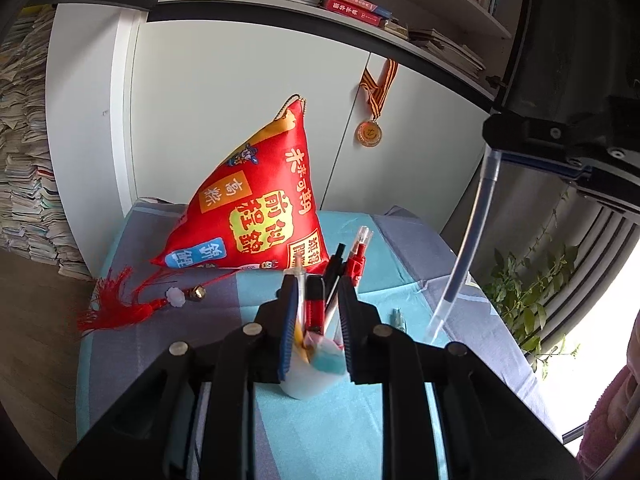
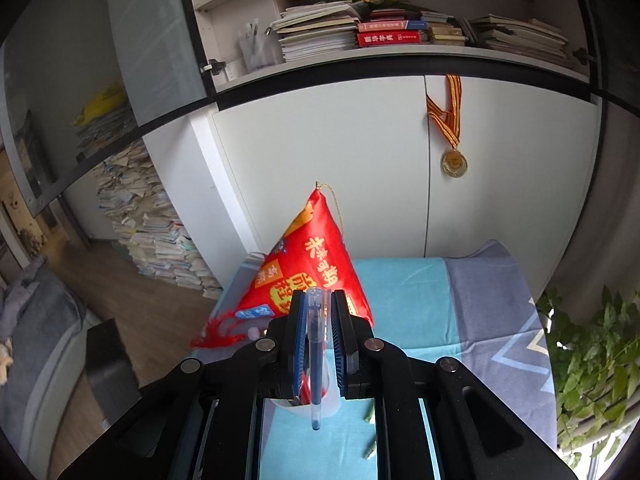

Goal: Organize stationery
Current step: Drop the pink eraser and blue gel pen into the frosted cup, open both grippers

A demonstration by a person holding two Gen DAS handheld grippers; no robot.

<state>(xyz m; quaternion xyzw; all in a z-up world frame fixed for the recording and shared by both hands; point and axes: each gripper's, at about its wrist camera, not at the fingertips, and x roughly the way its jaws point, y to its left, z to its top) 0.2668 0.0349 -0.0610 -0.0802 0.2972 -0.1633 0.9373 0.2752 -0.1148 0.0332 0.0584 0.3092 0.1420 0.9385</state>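
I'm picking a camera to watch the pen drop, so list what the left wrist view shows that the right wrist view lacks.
Left wrist only: the left tool clamping the white pen cup, the red and black pens standing in it.

Right wrist only: the clear blue pen seen along the right tool, a green item on the cloth.

Both: red pillow, medal.

The left gripper (image 1: 314, 312) sits low, its black fingers (image 1: 288, 304) closed on the sides of a white cup (image 1: 308, 380) — blue pads pressed against its rim. The right gripper (image 2: 318, 320) is higher up; in the left view it (image 1: 560, 152) hangs at the upper right. Its fingers (image 2: 298, 328) clamp a clear pen (image 2: 315, 360), which hangs nearly upright, tip down, held near its top end.
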